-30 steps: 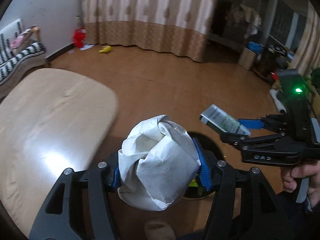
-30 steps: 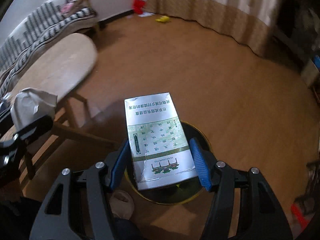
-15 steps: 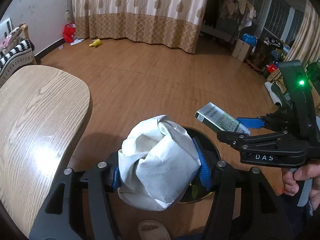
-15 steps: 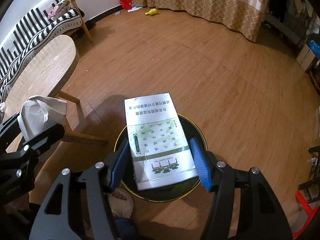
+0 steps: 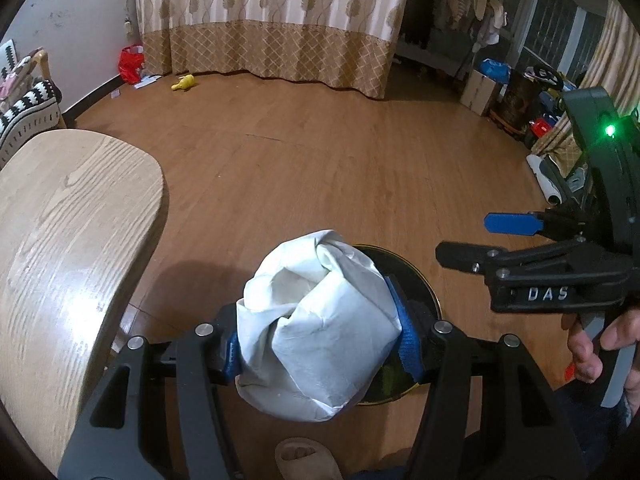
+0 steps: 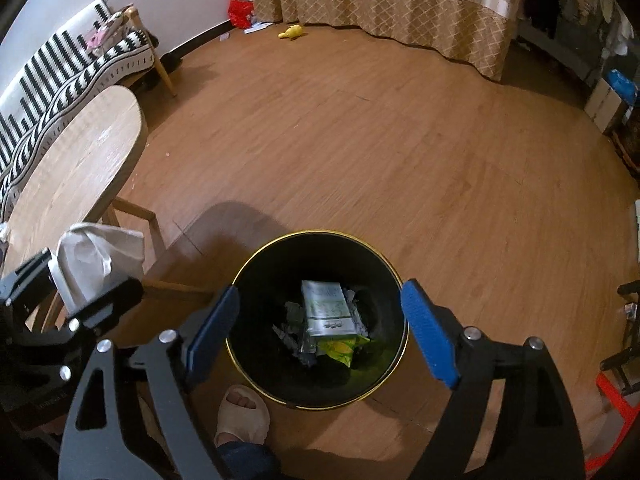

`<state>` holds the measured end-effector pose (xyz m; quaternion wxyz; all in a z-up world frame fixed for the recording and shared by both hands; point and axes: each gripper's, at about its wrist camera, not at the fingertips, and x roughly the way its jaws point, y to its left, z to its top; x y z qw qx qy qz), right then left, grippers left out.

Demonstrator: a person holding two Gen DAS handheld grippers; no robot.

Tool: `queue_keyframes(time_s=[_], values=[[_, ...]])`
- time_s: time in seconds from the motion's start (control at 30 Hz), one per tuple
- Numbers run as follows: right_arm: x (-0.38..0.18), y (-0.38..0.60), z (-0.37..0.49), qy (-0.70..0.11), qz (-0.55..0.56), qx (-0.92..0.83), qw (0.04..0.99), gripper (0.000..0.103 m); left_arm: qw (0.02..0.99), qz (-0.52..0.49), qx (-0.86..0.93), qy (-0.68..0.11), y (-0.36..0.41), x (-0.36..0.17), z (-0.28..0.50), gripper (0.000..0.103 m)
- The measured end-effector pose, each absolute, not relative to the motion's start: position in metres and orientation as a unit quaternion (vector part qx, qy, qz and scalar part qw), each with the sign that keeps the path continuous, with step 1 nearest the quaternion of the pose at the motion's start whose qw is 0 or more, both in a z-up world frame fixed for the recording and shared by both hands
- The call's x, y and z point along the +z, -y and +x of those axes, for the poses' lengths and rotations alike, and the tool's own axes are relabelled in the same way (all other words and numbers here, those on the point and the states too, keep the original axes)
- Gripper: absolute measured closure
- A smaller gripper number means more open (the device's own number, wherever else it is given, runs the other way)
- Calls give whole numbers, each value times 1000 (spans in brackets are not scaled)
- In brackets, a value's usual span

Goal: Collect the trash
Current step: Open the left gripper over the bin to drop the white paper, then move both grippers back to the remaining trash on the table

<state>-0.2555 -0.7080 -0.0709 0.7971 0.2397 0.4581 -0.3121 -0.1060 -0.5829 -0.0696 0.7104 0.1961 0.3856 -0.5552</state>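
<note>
My left gripper (image 5: 318,344) is shut on a crumpled white paper wad (image 5: 316,336), held above the near rim of a black trash bin with a gold rim (image 5: 416,276). The wad also shows in the right wrist view (image 6: 96,258), left of the bin. My right gripper (image 6: 320,328) is open and empty, directly over the bin (image 6: 256,376). A silver-green packet (image 6: 328,310) lies inside the bin on other trash. The right gripper also shows in the left wrist view (image 5: 500,236), right of the wad.
A rounded wooden table (image 5: 60,240) stands to the left, with its legs near the bin (image 6: 132,210). A striped sofa (image 6: 60,72) is behind it. My slippered foot (image 6: 240,412) is at the bin's near edge. Boxes and clutter (image 5: 520,92) line the right wall.
My right gripper opened and the silver-green packet dropped into the bin. The left gripper moved slightly right with the paper wad.
</note>
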Motion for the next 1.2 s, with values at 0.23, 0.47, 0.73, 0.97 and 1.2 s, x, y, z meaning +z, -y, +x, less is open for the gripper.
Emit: queue_keyframes(time_s=[0.23,0.47,0.73,0.97,1.2], values=[[-66,714,-268,-439,257,-338,792,21,697,190,-567,-397,592,-79,-114,44],[-61,721,-278,-421,269,-359,789,18,685,177,-584,-398,602,-83,-126,26],[-61,724,-278,-421,269,-355,790,17,695,156,-577,-399,599,-79,-120,17],[-61,716,-261,-430,252,-340,798,17,724,133,-553,-390,569,-56,-93,13],[-46,679,-209,-429,214,-286,830,15,779,99,-496,-371,498,-19,-38,10]])
